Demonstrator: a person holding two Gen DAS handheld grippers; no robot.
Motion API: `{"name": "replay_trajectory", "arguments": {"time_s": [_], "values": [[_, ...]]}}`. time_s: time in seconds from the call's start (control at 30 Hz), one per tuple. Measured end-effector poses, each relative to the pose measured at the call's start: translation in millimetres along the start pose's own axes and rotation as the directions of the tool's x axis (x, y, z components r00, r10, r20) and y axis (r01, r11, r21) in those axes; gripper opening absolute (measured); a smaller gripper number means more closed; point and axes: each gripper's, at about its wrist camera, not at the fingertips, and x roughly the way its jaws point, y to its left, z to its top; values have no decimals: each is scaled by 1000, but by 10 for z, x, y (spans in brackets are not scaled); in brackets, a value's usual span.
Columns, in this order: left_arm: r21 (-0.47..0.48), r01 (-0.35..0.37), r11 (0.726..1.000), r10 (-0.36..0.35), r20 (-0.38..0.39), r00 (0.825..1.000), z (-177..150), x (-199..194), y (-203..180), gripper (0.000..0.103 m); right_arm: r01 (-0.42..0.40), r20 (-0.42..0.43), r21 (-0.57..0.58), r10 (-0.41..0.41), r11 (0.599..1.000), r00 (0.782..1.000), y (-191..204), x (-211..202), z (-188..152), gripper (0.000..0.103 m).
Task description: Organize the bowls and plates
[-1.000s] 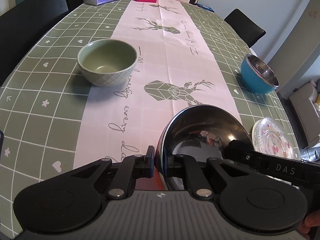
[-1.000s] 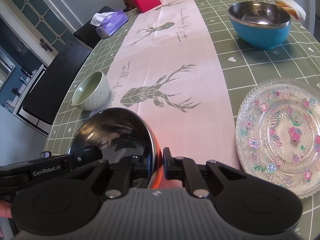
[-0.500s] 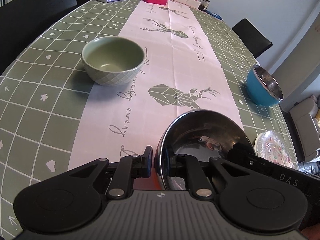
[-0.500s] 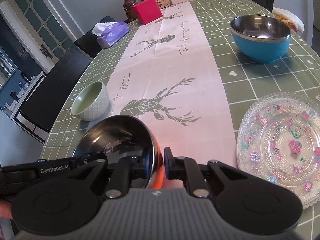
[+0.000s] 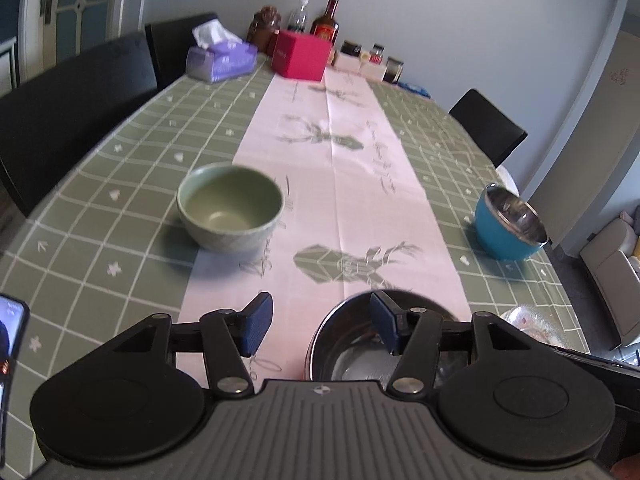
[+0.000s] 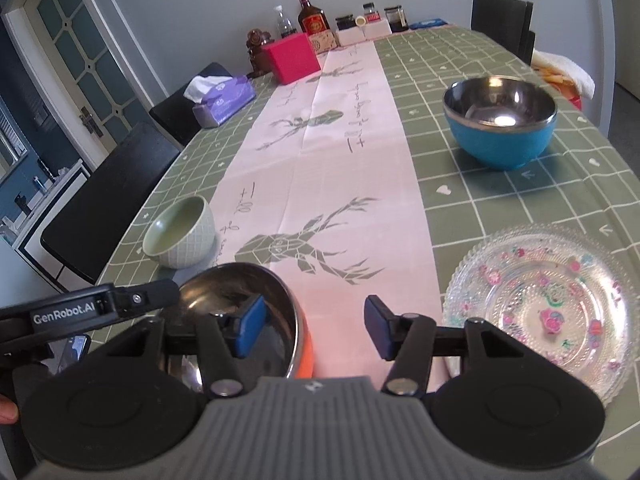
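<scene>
A steel bowl with an orange outside (image 5: 352, 356) (image 6: 256, 304) sits on the pink runner at the near table edge. My left gripper (image 5: 322, 326) is open, its right finger over the bowl's rim. My right gripper (image 6: 312, 328) is open, its left finger over the bowl's inside. A green ceramic bowl (image 5: 230, 210) (image 6: 180, 232) stands to the left. A blue steel-lined bowl (image 5: 510, 228) (image 6: 500, 124) stands to the right. A clear glass plate with flowers (image 6: 548, 312) (image 5: 528, 320) lies at the near right.
At the far end stand a purple tissue box (image 5: 222, 60), a red box (image 5: 302, 58), bottles and jars (image 6: 312, 16). Black chairs (image 5: 72, 108) flank the table (image 6: 560, 184) on both sides. A phone (image 5: 10, 344) shows at the left edge.
Both grippers have opened and let go of the steel bowl's rim. Both cameras have tilted up, showing more of the far table.
</scene>
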Motion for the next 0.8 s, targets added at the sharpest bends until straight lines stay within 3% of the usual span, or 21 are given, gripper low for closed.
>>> {"name": "replay_trajectory", "arguments": {"time_s": [0.13, 0.33, 0.63, 0.8], "values": [[30, 22, 999, -23, 28, 999, 54, -104, -108, 66, -9, 31, -13, 9, 1000, 999, -6, -132, 29, 58], [75, 109, 991, -111, 15, 994, 120, -151, -341, 66, 20, 52, -72, -16, 997, 999, -60, -276, 84, 62], [115, 259, 959, -251, -74, 965, 250, -32, -801, 66, 117, 80, -153, -105, 981, 991, -323, -498, 260, 65], [148, 303, 941, -285, -132, 949, 320, 106, -1053, 66, 146, 61, -193, -137, 970, 989, -485, -544, 404, 73]]}}
